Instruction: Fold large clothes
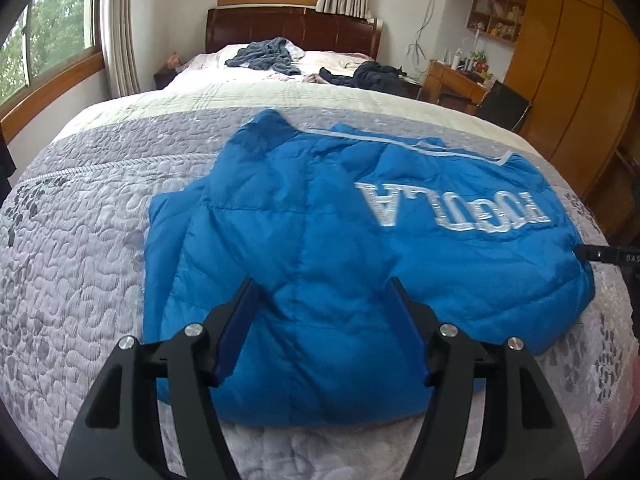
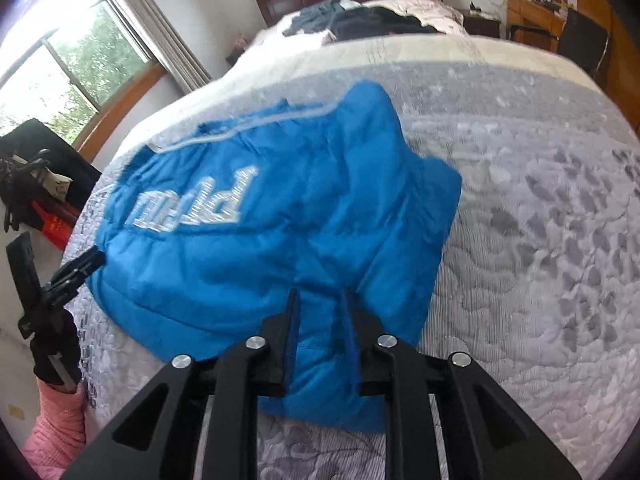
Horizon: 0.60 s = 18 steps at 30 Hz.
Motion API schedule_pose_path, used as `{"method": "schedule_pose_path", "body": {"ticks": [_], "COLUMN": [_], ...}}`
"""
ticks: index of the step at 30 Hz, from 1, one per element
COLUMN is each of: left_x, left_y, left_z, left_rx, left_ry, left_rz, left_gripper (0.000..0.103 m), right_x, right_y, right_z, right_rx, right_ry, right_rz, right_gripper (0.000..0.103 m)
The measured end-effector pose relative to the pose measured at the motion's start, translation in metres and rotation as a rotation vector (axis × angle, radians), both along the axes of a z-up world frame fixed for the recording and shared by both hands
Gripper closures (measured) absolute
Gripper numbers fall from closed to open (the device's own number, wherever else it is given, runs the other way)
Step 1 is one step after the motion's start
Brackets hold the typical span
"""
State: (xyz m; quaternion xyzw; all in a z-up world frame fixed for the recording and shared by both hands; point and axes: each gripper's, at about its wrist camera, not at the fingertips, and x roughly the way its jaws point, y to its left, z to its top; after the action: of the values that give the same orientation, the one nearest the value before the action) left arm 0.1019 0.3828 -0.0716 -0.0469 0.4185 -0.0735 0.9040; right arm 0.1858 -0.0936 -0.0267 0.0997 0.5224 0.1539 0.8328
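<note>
A blue quilted jacket (image 1: 320, 220) with white lettering lies spread on the bed, partly folded, with its collar toward the headboard. My left gripper (image 1: 322, 284) hovers open over the jacket's near edge, its blue pads wide apart with nothing gripped. In the right wrist view the jacket (image 2: 280, 208) looks blurred. My right gripper (image 2: 320, 292) is shut on a puffy fold at the near hem, with fabric filling the narrow gap between the pads. The other gripper (image 2: 80, 264), held by a pink-sleeved arm (image 2: 56, 432), shows at the jacket's left edge.
The bed carries a grey and white quilted cover (image 1: 80, 240). Dark clothes (image 1: 264, 56) are heaped near the wooden headboard (image 1: 292, 28). A desk (image 1: 456, 80), a black chair (image 1: 502, 106) and wooden wardrobes (image 1: 568, 60) stand on the right; windows are on the left.
</note>
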Motion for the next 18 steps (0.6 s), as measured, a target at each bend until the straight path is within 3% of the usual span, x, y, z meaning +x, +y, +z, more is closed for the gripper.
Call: {"method": "schedule_pose_path", "body": {"ticks": [5,7,8,9,12,14,18], "left_x": [-0.001,-0.006,-0.008,-0.010,-0.010,-0.006,0.011], "left_y": [0.011,0.022,0.028,0.035,0.061,0.078,0.100], "left_z": [0.007,0.018,0.023,0.028,0.033,0.026,0.002], "left_rx": [-0.038,-0.044,-0.042,-0.040,-0.044,-0.072,-0.172], "left_ry": [0.020,0.001,-0.010,-0.021,-0.011,0.027,0.115], "left_rz": [0.014,0.028,0.041,0.055,0.088,0.110,0.105], "left_gripper": [0.037,0.036,0.031,0.024,0.021,0.021,0.021], "right_x": [0.001,-0.002,-0.005,-0.007,-0.012,-0.009,0.006], "right_y": [-0.005,-0.009,-0.013,-0.016,-0.038,-0.051,-0.072], "right_z": [-0.002,0.006,0.011,0.015,0.025,0.023,0.002], "right_rx": [0.040,0.072,0.092,0.106,0.160,0.211,0.353], "right_ry": [0.013,-0.002,-0.016,-0.032,-0.073,-0.072,-0.008], "right_rz": [-0.001,0.010,0.010,0.005,-0.028,-0.050,-0.067], "right_gripper": [0.082,0.065,0.048,0.037,0.022,0.017,0.017]}}
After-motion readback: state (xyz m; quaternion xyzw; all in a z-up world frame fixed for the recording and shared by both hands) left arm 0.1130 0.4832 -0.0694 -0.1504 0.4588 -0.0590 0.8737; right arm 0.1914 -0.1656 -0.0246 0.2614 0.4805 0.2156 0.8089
